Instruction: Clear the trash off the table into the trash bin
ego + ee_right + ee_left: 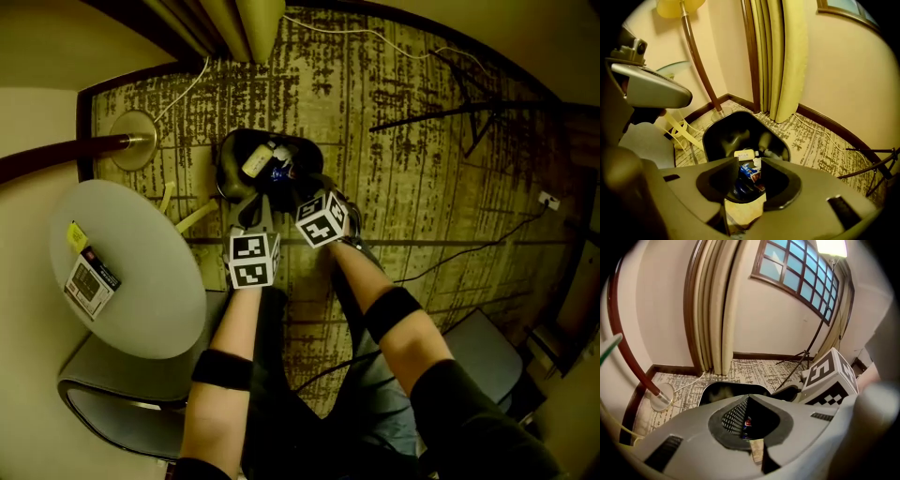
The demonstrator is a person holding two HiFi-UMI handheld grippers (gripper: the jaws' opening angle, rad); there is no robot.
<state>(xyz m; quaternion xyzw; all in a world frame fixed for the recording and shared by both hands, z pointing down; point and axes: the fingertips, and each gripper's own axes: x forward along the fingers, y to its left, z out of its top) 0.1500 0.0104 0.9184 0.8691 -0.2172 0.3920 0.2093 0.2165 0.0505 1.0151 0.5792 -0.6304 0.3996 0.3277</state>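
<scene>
Head view: round, smooth white tabletop (141, 281); near its left edge a flat black-and-white packet (90, 281) and, just beside it, a small yellow scrap (76, 235). Black glossy bin (225, 164), rounded-square mouth, stands on the patterned carpet (403, 187) well off the tabletop's right edge; inside, a cream oblong wrapper (258, 159) and a crinkled blue wrapper (280, 171). Left gripper (253, 211), grey moulded jaws clenched together, empty, at the bin's rim. Right gripper (295, 183), jaws released and apart, nothing between them, over the bin's mouth.
</scene>
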